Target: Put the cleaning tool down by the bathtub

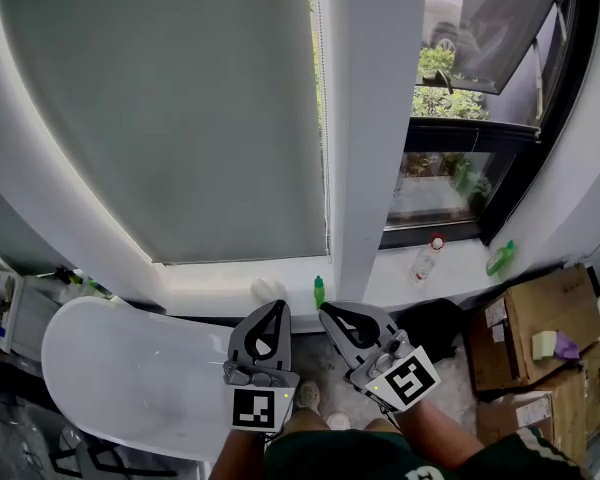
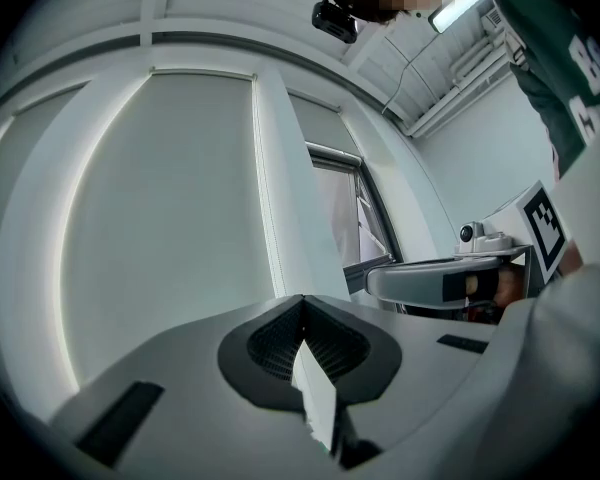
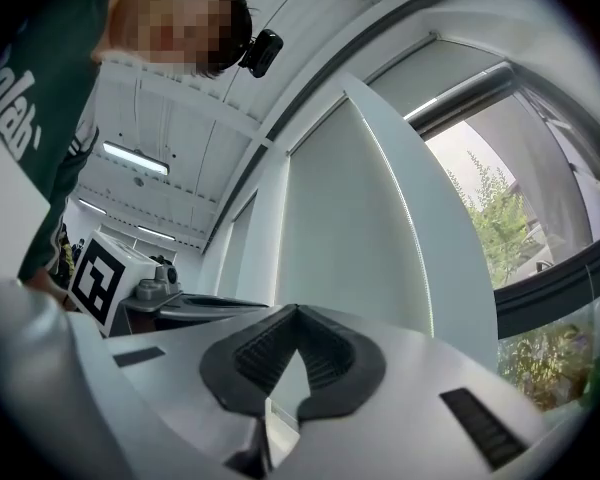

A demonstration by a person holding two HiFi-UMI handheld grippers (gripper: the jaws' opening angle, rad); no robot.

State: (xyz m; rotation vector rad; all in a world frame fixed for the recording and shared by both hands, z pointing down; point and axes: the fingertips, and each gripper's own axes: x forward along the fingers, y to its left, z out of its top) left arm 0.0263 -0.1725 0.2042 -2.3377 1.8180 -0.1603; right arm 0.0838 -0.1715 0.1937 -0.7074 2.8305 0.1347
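White bathtub (image 1: 110, 368) lies left of my left tool (image 1: 276, 308) and right tool (image 1: 327, 315), both closed on nothing; I see no cleaning implement, so cannot judge its handling.

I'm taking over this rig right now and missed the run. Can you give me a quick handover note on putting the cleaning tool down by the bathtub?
The left gripper is shut, with nothing between the jaws.
The right gripper is shut and empty too. In the head view both are held side by side at the right end of the bathtub.
The cleaning tool is in neither gripper, and I can't pick it out for certain. A pale object on the ledge behind the tub, beside a small green bottle, may be it.
Done: probably the put-down.
Left: confirm where the tool lies.
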